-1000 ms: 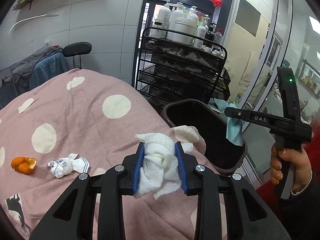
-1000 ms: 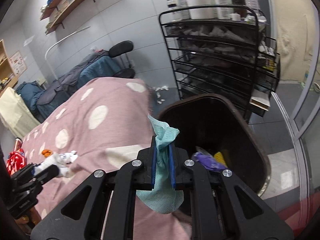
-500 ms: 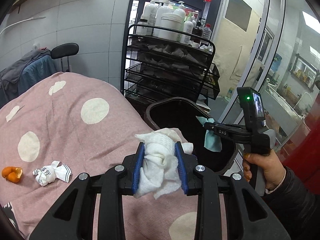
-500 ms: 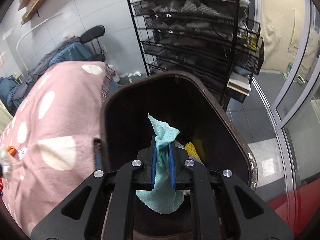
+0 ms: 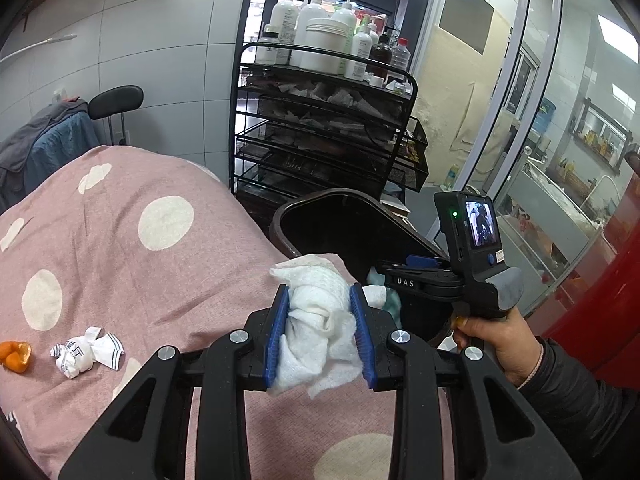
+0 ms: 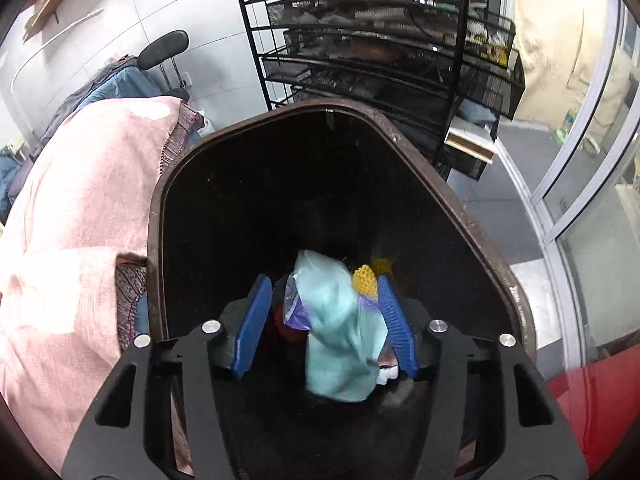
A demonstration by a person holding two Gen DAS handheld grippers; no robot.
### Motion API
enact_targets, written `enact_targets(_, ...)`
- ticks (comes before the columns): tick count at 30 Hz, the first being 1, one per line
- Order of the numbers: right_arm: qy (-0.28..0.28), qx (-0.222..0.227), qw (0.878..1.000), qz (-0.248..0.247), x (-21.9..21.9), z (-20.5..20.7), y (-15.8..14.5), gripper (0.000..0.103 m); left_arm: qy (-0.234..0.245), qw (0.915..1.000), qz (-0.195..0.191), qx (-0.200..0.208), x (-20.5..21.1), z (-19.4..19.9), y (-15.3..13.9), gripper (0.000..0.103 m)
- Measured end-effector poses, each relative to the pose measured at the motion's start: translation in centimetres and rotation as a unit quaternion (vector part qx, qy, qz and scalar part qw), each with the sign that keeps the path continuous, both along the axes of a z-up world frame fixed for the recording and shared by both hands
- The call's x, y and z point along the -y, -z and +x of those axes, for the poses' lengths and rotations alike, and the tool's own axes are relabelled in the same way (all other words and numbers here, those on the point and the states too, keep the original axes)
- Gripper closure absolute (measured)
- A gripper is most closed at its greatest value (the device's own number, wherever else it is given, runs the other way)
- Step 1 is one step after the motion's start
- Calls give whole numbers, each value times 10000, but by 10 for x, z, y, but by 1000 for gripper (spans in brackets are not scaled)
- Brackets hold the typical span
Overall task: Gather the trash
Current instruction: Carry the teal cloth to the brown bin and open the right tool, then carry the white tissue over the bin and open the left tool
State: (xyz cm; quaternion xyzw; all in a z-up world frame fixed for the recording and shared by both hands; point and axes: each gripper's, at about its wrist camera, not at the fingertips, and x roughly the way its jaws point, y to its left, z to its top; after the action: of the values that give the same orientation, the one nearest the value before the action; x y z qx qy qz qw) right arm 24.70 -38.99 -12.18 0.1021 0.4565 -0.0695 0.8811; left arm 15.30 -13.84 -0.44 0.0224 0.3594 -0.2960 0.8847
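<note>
A bed (image 5: 120,248) under a pink, white-dotted cover carries a crumpled white wrapper (image 5: 86,353) and, just beside it, orange peel (image 5: 15,355).

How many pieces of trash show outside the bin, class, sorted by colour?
White: 2, the wad in the left gripper and the crumpled wrapper on the bedspread.
Orange: 1, the peel.
Total: 3.

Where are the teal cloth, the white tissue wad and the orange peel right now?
teal cloth (image 6: 340,332): right wrist view, its middle fold, over the bin.
white tissue wad (image 5: 318,322): left wrist view, its pinched centre.
orange peel (image 5: 15,355): left wrist view, its middle, on the pink cover.
</note>
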Motion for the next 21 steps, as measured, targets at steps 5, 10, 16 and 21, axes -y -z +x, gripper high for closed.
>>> enact_targets(5, 21, 144, 9999, 17, -1, -10, -10, 38, 91, 10000, 25, -4, 9, 4, 0, 72)
enact_targets(10, 19, 288, 9996, 68, -3, -26, -21, 36, 236, 9997, 50, -58, 24, 11, 1, 72)
enact_targets(16, 75, 511, 9987, 25, -6, -52, -35, 28, 450, 9989, 79, -97, 46, 17, 2, 72)
enact_targets(21, 158, 633, 9979, 1, -2, -72, -43, 25, 614, 9977, 98, -265, 65, 26, 9, 72)
